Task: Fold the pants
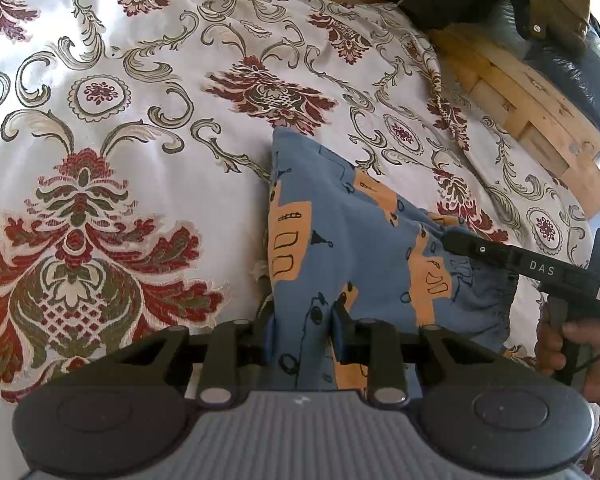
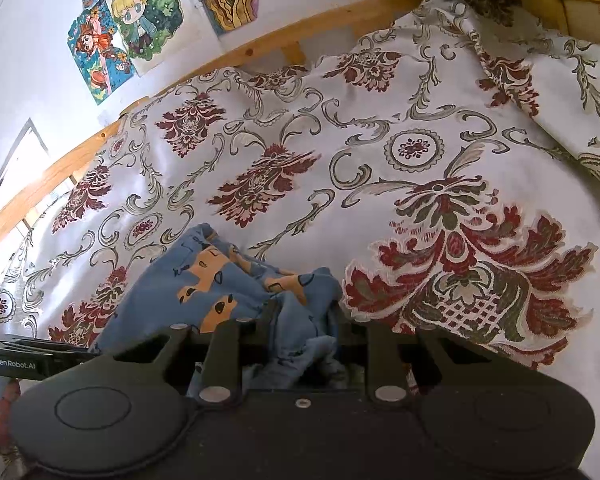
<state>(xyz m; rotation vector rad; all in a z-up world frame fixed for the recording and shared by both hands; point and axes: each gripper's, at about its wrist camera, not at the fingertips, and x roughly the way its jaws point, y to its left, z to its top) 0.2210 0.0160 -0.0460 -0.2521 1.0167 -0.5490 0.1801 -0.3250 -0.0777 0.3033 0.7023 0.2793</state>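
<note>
Two sets of tongs are both clamped onto the same pair of pants [image 1: 340, 248], a small blue pair with orange blocky prints, which sits on a bed covered by a white bedspread [image 1: 140, 120] with big red and olive floral patterns. Going from the left: the left tongs [image 1: 302, 332] have their jaws pinched in close with a ridge of the blue fabric squeezed between them, and the cloth rises up from there like a little tent toward the middle of the bedspread. Further right in that view, the right tongs [image 1: 454, 240] come in from the side with their black tip touching the gathered waistband edge, and a hand [image 1: 568, 348] grips the handle below. In the right wrist view the pants [image 2: 228, 284] are bunched up in a crumpled heap right at the right tongs [image 2: 304, 328], jaws nearly closed with the fabric wadded between them. Behind the bed there's a wooden rail [image 2: 260, 46] and some colourful cartoon drawings [image 2: 128, 28] stuck on the wall.
</note>
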